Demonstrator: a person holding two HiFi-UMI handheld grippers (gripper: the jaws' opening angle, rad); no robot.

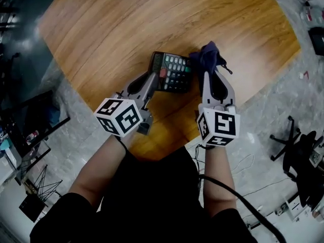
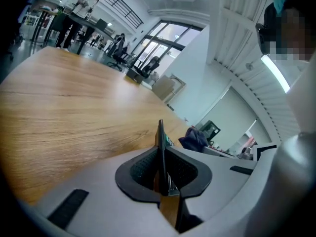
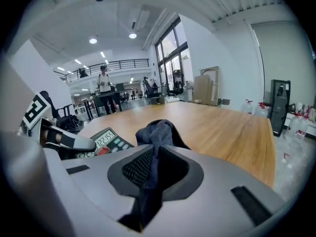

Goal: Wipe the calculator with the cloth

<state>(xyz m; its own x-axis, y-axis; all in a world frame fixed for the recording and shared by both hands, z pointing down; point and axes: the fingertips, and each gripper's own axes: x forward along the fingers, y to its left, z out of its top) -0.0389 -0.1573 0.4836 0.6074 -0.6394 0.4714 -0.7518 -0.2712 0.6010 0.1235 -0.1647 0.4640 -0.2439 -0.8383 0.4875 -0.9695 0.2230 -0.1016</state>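
A dark calculator [image 1: 174, 71] with grey keys and a red key is held just above the round wooden table [image 1: 116, 24]. My left gripper [image 1: 154, 79] is shut on its left edge; in the left gripper view the calculator [image 2: 160, 142] stands edge-on between the pads. My right gripper [image 1: 207, 74] is shut on a dark blue cloth [image 1: 208, 55], which bunches beyond the fingertips at the calculator's right edge. In the right gripper view the cloth [image 3: 157, 131] runs down between the jaws, and the calculator's display [image 3: 101, 141] shows to the left, beside the left gripper [image 3: 64, 139].
The table's near edge curves just in front of the person's body. A black office chair [image 1: 304, 156] stands on the tiled floor to the right, and a cable [image 1: 238, 196] trails by the right arm. Dark equipment [image 1: 30, 130] stands at the left.
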